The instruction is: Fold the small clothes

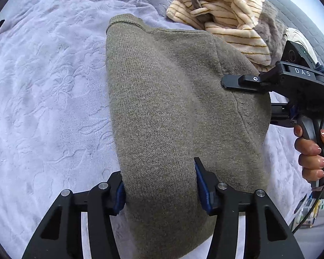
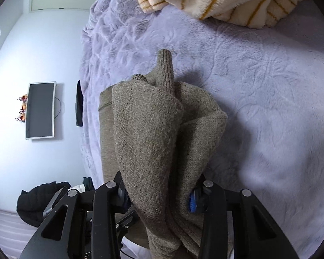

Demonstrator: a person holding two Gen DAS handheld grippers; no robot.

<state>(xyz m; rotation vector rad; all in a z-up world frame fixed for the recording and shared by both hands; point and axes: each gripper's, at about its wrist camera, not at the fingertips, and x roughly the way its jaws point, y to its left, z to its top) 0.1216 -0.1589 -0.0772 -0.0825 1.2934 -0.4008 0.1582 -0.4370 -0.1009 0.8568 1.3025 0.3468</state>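
- An olive-brown knitted sweater (image 1: 168, 108), nubbly and thick, is lying in a folded bundle on a lilac plush bed cover (image 1: 45, 99) embossed with swirling patterns.
- The left gripper (image 1: 159, 185) is pointing steeply down and clenching a fold of the sweater's near edge between its blue pads.
- The right gripper (image 2: 159, 196) is squeezing a bunched, cone-shaped gather of the same knit; a ribbed cuff (image 2: 165, 69) is sticking up beyond it.
- A hand (image 1: 313, 151) is wrapping around the right gripper's black handle at the left wrist view's edge.
- A cream fleece garment with mustard stripes (image 1: 224, 15) is lying crumpled just behind the sweater.
- The sweater's lower part is being cut off by both frames, and the pads are partly buried in wool.
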